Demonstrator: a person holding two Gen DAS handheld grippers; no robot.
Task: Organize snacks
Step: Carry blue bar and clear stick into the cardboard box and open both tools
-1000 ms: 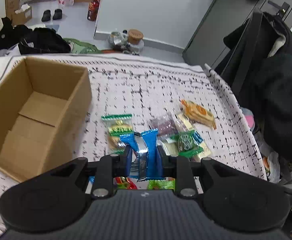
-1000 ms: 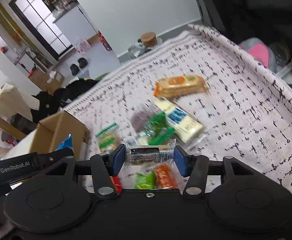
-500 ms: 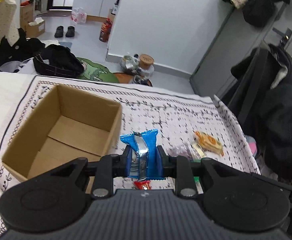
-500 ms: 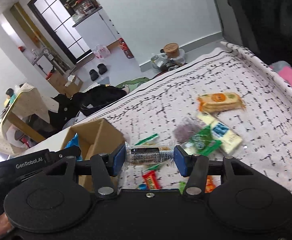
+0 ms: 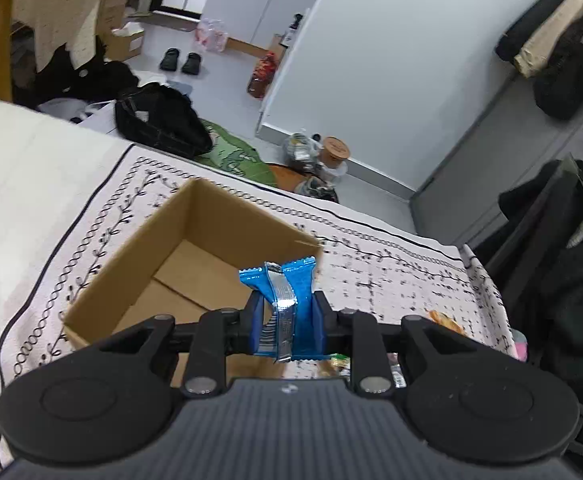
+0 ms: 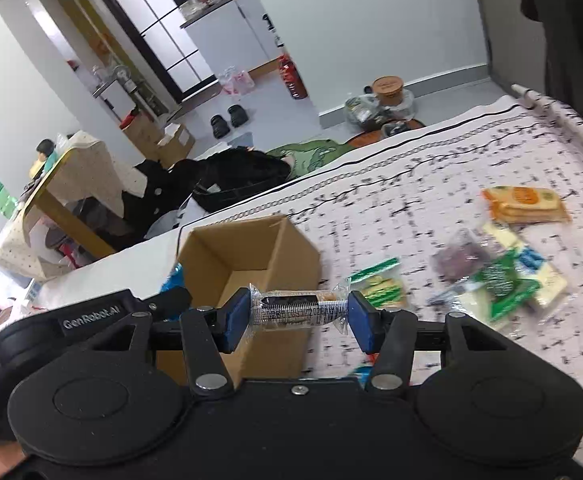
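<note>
My left gripper (image 5: 287,320) is shut on a blue snack packet (image 5: 287,304), held upright above the near right corner of an open cardboard box (image 5: 195,256). The box's inside shows only bare cardboard. My right gripper (image 6: 298,316) is shut on a clear-wrapped snack bar (image 6: 297,311), gripped end to end, just in front of the same box (image 6: 251,256). The left gripper's body (image 6: 91,316) shows at the left of the right wrist view. Loose snacks lie on the patterned cloth (image 6: 451,184) to the right: an orange packet (image 6: 525,204), a green packet (image 6: 499,280) and a green-and-yellow packet (image 6: 379,288).
The cloth-covered table ends at the far side, with floor clutter beyond: a black bag (image 5: 159,120), shoes (image 5: 181,60) and jars (image 5: 323,152). Dark clothing hangs on a chair (image 5: 563,256) to the right. A yellow-legged table (image 6: 51,192) stands far left.
Both grippers have travelled left from the snack pile toward the box, each carrying its snack. The box now sits directly ahead of both, and the pile has slid to the right.
</note>
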